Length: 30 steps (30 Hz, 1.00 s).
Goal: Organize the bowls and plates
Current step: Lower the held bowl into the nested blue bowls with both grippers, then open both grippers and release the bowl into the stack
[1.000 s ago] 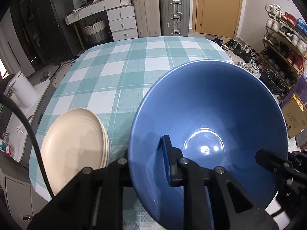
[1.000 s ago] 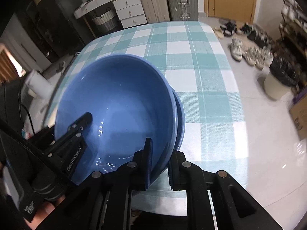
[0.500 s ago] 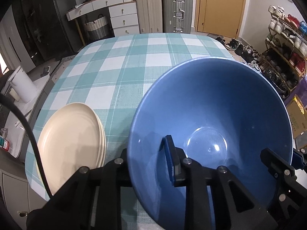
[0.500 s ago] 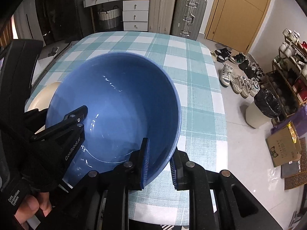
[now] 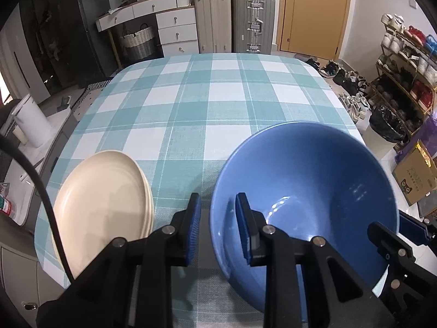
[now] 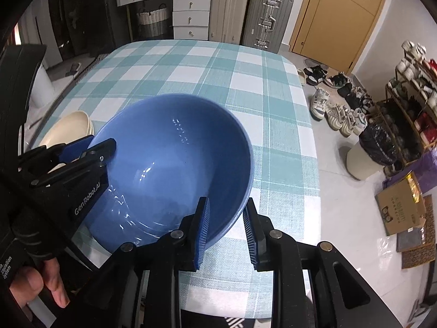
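Note:
A blue bowl [image 5: 314, 191] sits on the checked tablecloth [image 5: 204, 104] near the front edge; it also shows in the right wrist view [image 6: 174, 164]. A stack of cream plates [image 5: 106, 199] lies to its left, partly seen in the right wrist view [image 6: 71, 125]. My left gripper [image 5: 217, 227] is open, its jaws straddling the bowl's left rim without touching. My right gripper [image 6: 226, 232] is open, its jaws straddling the bowl's near right rim. Whether a second bowl sits under the blue one is hidden.
Suitcases [image 5: 235, 19] and white drawers [image 5: 174, 30] stand beyond the table's far edge. Shoes and a shoe rack [image 5: 404, 71] are on the right floor. A cardboard box [image 6: 401, 207] lies right of the table. A white roll [image 5: 30, 123] stands on the left counter.
Both grippers have opened and let go of the blue bowl. The bowl has dropped from its raised position onto the table, and both grippers have pulled back a little.

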Each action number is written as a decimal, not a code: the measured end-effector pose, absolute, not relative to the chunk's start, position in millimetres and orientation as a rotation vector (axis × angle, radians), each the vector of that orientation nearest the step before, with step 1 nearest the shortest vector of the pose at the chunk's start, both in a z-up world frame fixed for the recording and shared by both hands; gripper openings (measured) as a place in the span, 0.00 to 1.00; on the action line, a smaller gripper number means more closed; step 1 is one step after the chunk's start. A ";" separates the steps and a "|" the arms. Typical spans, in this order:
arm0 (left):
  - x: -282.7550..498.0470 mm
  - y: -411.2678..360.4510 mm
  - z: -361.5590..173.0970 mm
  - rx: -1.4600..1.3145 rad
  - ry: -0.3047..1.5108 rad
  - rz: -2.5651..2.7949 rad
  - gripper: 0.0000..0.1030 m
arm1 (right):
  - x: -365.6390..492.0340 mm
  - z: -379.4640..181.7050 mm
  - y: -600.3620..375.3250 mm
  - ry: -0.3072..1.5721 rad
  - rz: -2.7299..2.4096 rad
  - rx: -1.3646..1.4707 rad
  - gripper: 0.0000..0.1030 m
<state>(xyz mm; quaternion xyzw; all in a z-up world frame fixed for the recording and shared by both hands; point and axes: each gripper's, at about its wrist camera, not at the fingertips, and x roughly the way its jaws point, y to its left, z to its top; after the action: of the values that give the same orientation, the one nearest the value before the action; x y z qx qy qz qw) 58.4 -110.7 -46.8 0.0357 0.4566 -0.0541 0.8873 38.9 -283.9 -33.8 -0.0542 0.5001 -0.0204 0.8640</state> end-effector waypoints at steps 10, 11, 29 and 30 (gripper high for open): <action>52.3 -117.6 -53.5 0.085 0.963 -0.124 0.26 | 37.4 -38.7 -283.1 1.044 -0.037 -0.113 0.23; 52.1 -117.0 -53.6 0.079 0.963 -0.126 0.26 | 37.1 -38.9 -283.1 1.042 -0.037 -0.112 0.23; 48.3 -111.2 -48.5 0.053 0.928 -0.130 0.26 | 19.1 -28.7 -293.0 0.931 -0.015 -0.024 0.23; 47.0 -109.5 -46.5 0.044 0.921 -0.129 0.26 | 17.9 -27.7 -293.0 0.925 -0.018 -0.026 0.23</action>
<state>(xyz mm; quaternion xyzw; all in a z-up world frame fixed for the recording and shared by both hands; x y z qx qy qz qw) 47.0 -109.5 -46.5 0.0214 0.4441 -0.0622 0.8936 17.9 -293.0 -27.7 -0.0124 0.4462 -0.0088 0.8948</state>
